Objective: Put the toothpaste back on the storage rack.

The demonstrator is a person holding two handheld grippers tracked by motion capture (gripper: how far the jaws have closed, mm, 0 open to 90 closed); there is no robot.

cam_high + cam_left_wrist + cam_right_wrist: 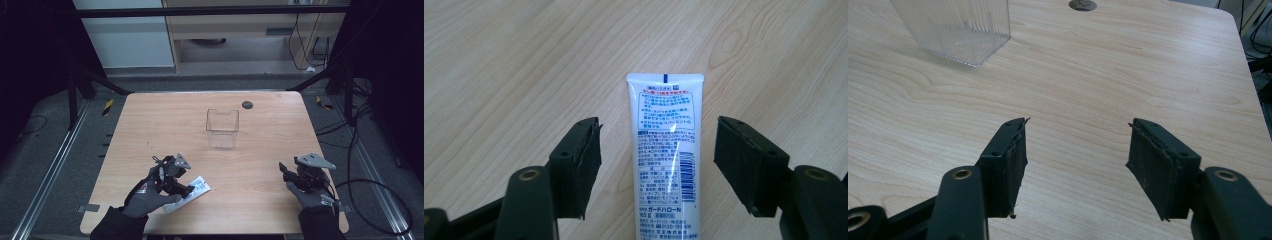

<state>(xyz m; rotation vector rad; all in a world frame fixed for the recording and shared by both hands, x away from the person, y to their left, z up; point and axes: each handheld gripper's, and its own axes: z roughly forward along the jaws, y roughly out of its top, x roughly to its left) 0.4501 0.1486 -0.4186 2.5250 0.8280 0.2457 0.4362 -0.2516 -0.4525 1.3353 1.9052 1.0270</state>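
A white tube with blue and red print lies flat on the wooden table, its crimped end pointing away from me in the left gripper view. My left gripper is open, one jaw on each side of the tube, with a gap to the tube on both sides. In the high view the tube lies near the front left, under the left gripper. My right gripper is open with nothing between its jaws, hovering over bare wood at the front right.
A clear plastic box stands upright at the middle of the table; the right gripper view has it at the far left. A dark round hole cover sits near the back edge. Cables trail on the floor to the right.
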